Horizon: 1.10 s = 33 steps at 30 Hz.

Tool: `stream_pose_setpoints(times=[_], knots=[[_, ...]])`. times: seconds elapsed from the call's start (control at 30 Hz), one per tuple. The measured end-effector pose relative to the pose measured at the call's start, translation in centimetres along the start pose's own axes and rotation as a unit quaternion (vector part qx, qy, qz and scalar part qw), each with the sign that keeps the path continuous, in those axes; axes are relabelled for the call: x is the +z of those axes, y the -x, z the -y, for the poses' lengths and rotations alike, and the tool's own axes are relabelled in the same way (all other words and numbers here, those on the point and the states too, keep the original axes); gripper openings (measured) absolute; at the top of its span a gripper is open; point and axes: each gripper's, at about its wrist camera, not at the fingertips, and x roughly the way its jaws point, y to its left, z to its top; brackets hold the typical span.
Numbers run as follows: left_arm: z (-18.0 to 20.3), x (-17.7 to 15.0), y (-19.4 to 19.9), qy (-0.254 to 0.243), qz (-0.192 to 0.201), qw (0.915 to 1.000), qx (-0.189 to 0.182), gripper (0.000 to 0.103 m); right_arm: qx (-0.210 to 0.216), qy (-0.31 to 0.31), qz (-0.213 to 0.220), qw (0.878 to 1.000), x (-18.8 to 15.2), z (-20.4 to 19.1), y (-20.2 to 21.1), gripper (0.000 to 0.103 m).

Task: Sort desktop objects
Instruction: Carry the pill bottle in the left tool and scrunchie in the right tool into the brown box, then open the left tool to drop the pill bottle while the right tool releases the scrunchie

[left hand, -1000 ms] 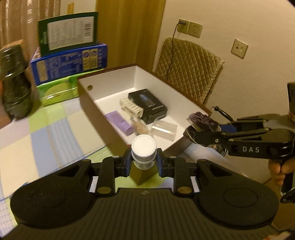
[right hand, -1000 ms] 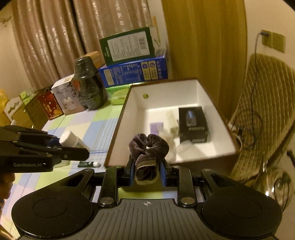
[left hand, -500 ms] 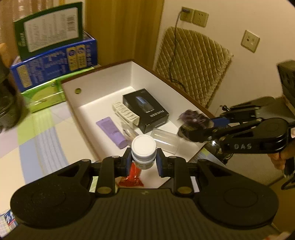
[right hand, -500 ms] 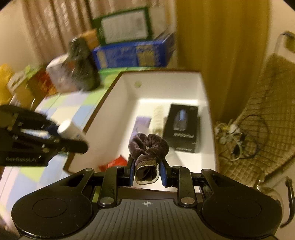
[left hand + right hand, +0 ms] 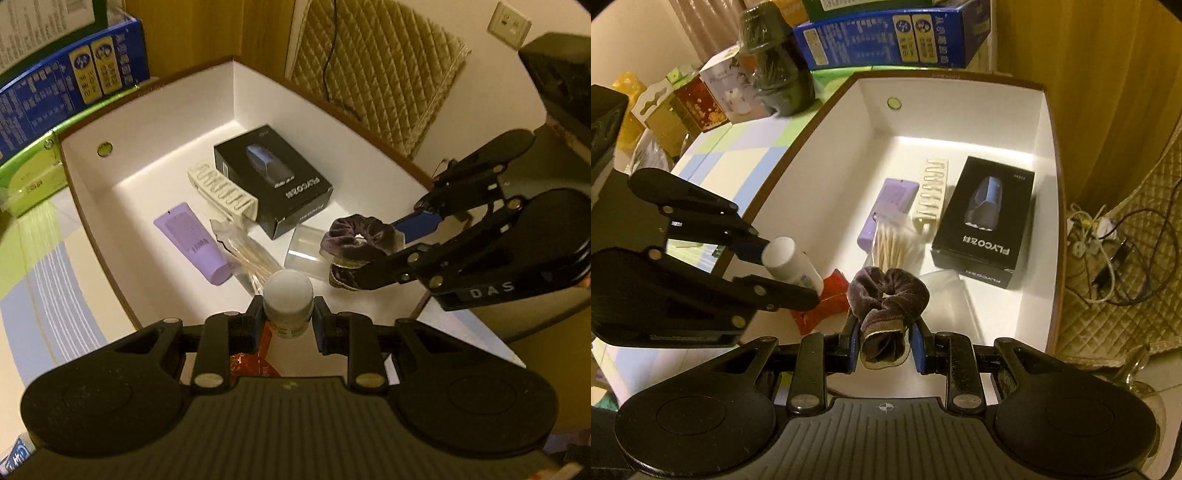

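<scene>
White box (image 5: 155,122) on checkered counter (image 5: 48,280), holding black carton (image 5: 273,184), purple tube (image 5: 192,243), cream clip (image 5: 221,192), swab pack (image 5: 895,242), clear case (image 5: 306,251), red packet (image 5: 823,299). Above box's near end: left tool (image 5: 288,319) clamped on white bottle (image 5: 289,302); right tool (image 5: 884,345) clamped on purple scrunchie (image 5: 886,295).
</scene>
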Motion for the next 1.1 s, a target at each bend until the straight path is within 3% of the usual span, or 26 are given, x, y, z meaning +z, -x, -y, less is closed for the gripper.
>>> stream_pose_setpoints(times=[0.47,1.03,1.07,1.1], knots=[[0.1,0.3,-3.5,0.008,-0.076,0.9970,-0.013,0.022,0.019,0.006,-0.038,0.999,-0.1,0.9,-1.6,0.025],[-0.7,0.6,-2.4,0.019,-0.068,0.9975,0.007,0.028,0.017,0.021,-0.049,0.998,-0.1,0.1,-2.7,0.025],[-0.8,0.5,-2.4,0.021,-0.068,0.9974,0.007,0.028,0.016,0.022,-0.049,0.998,-0.1,0.0,-2.8,0.027],[-0.9,0.5,-2.3,0.023,-0.068,0.9974,0.007,0.028,0.016,0.022,-0.049,0.998,-0.1,-0.1,-2.9,0.037]])
